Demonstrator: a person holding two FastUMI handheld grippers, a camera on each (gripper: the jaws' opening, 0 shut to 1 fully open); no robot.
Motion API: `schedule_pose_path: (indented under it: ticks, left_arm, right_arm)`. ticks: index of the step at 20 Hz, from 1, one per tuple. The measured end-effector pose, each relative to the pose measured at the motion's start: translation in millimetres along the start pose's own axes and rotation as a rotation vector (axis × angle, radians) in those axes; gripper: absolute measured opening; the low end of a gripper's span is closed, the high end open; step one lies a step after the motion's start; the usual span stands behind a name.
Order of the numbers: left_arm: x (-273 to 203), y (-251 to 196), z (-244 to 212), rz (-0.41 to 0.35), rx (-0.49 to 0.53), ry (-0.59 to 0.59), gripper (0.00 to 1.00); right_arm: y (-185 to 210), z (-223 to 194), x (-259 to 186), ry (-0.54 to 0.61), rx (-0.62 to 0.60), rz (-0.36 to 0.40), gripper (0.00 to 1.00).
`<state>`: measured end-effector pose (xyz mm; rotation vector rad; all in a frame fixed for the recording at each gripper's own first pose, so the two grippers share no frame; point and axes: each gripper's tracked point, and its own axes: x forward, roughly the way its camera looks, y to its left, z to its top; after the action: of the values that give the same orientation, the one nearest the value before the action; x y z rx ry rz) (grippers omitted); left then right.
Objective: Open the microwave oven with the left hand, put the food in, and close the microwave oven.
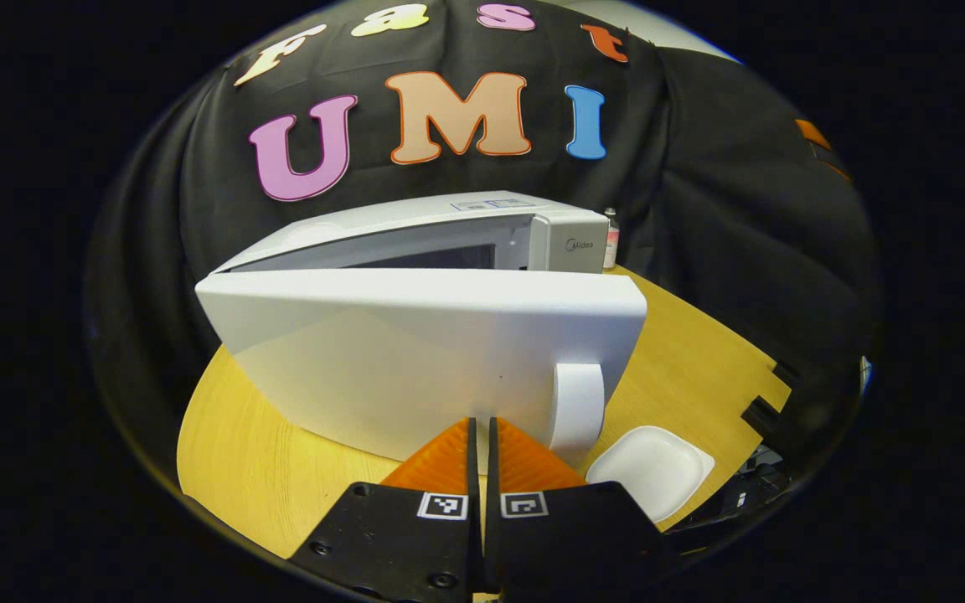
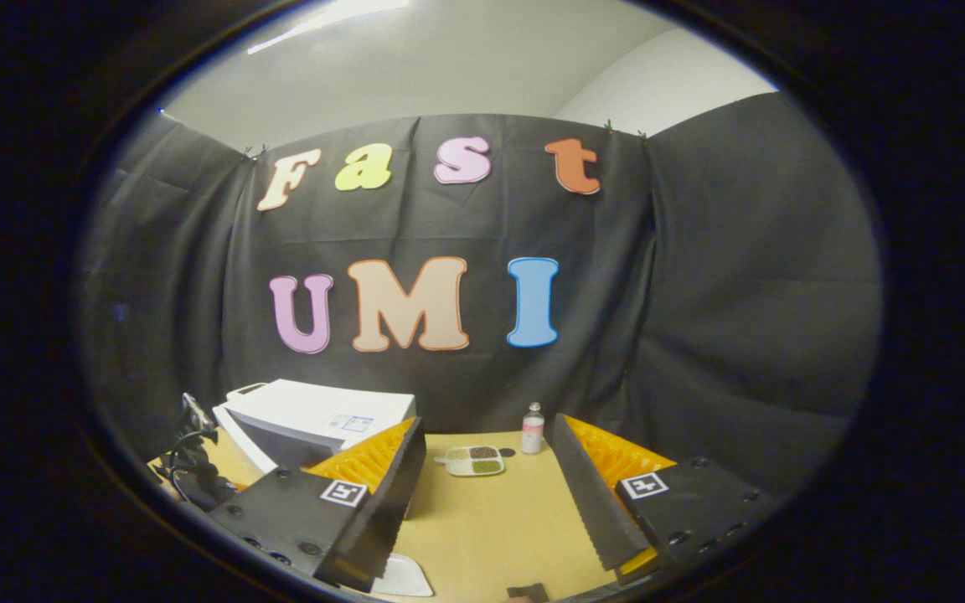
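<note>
While the left hand-held gripper point(image 1: 481, 435) sits pinched together, the microwave door point(image 1: 424, 360) stands ajar just ahead — handle point(image 1: 576, 404) beside it.

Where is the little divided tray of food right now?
In the right gripper view, the divided food tray sits on the wooden table, just left of a small bottle, right of the microwave.

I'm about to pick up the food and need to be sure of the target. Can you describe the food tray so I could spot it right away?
Start at the white microwave on the left of the yellow table. To its right, near the back cloth wall, lies the food tray, flat and pale. It has compartments of dark and green food, unlike the upright small bottle beside it or the empty white dish at the front.
</note>
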<state>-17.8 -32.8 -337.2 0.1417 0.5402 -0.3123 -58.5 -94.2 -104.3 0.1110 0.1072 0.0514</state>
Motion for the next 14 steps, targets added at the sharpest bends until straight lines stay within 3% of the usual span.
schedule_pose_path:
  ticks: [5, 14]
  left_arm:
    - [25, -8, 11, -0.023, 0.010, -0.001, 0.00]
    - [60, -3, 26, -0.003, -0.086, 0.007, 0.00]
  right_arm:
    - [-22, 5, -7, -0.007, 0.021, -0.048, 0.94]
    - [-37, 7, -11, -0.001, 0.047, -0.075, 0.94]
